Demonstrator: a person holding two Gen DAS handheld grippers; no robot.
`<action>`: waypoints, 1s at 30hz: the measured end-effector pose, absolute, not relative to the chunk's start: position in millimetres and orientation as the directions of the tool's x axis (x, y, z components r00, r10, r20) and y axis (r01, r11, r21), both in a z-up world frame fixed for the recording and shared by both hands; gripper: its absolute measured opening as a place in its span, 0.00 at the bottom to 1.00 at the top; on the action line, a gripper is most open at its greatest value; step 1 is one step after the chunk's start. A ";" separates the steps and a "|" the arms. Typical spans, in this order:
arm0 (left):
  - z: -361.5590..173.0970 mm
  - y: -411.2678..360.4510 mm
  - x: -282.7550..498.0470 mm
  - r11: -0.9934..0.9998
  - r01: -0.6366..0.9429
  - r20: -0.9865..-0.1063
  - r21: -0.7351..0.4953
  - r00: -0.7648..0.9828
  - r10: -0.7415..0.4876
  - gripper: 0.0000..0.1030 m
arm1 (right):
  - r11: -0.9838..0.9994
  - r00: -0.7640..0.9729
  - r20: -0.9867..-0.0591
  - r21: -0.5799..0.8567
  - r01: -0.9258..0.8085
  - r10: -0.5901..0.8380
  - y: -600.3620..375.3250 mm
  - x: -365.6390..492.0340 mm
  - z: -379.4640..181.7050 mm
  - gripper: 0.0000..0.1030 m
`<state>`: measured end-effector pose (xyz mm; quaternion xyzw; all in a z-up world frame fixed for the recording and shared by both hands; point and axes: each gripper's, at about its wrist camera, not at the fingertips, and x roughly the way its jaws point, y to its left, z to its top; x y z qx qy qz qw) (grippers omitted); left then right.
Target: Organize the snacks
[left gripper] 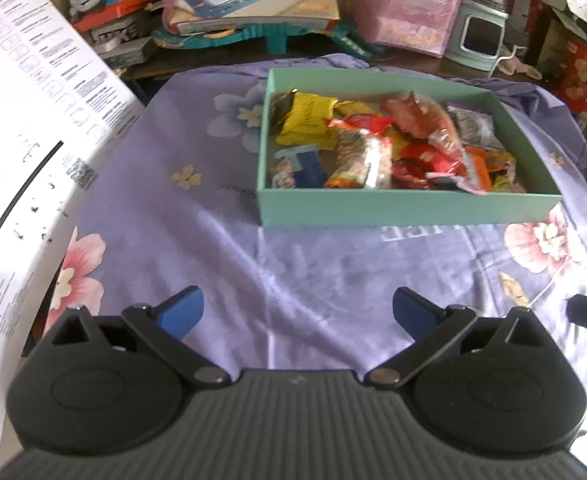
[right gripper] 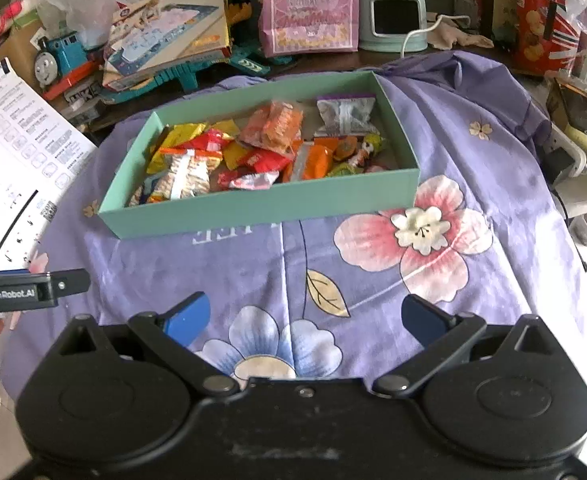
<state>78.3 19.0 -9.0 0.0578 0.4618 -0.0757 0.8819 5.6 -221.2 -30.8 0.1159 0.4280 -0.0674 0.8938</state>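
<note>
hovering wide apart and empty, left gripper [left gripper: 298,312] and right gripper [right gripper: 304,316] face crinkly snacks [right gripper: 253,148] in a rectangular mint box [right gripper: 261,208].

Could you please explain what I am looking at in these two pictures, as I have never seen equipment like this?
There is no robot here. A person holds a two-fingered grasping tool in each hand, and each tool carries a wide-angle camera looking forward along its fingers. One picture comes from the left hand-held gripper, the other from the right hand-held gripper. The black shapes with blue pads at the bottom of each view are the tool's own fingers. Both are open and hold nothing.

In the right view, the left tool also shows at the left edge.

Ahead lies a purple floral cloth spread over the surface. On it stands a shallow mint-green box filled with wrapped snacks, among them a yellow packet and an orange packet. Behind are toys, including a blue toy train, and a pink bag.
</note>
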 end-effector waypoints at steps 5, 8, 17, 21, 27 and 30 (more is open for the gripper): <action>-20.1 31.5 78.3 0.987 0.156 -0.834 0.037 0.548 -0.056 1.00 | 0.962 0.607 -0.795 0.149 0.230 -0.022 -221.8 6.5 -39.1 1.00; -26.5 37.8 79.0 0.990 0.136 -0.842 0.039 0.539 -0.041 1.00 | 0.961 0.597 -0.802 0.148 0.233 -0.022 -221.0 7.9 -43.3 1.00; -33.3 44.6 80.2 0.993 0.109 -0.848 0.046 0.530 -0.018 1.00 | 0.964 0.581 -0.813 0.131 0.231 -0.029 -219.6 10.3 -48.2 1.00; -32.3 44.4 80.1 0.993 0.110 -0.845 0.050 0.535 -0.017 1.00 | 0.964 0.580 -0.814 0.135 0.230 -0.025 -221.2 11.9 -47.5 1.00; -29.3 43.8 81.0 0.993 0.112 -0.843 0.048 0.538 -0.020 1.00 | 0.965 0.580 -0.814 0.129 0.229 -0.029 -223.0 13.8 -46.1 1.00; -27.6 42.9 80.7 0.992 0.117 -0.840 0.051 0.542 -0.021 1.00 | 0.965 0.580 -0.814 0.127 0.231 -0.031 -224.7 15.2 -45.6 1.00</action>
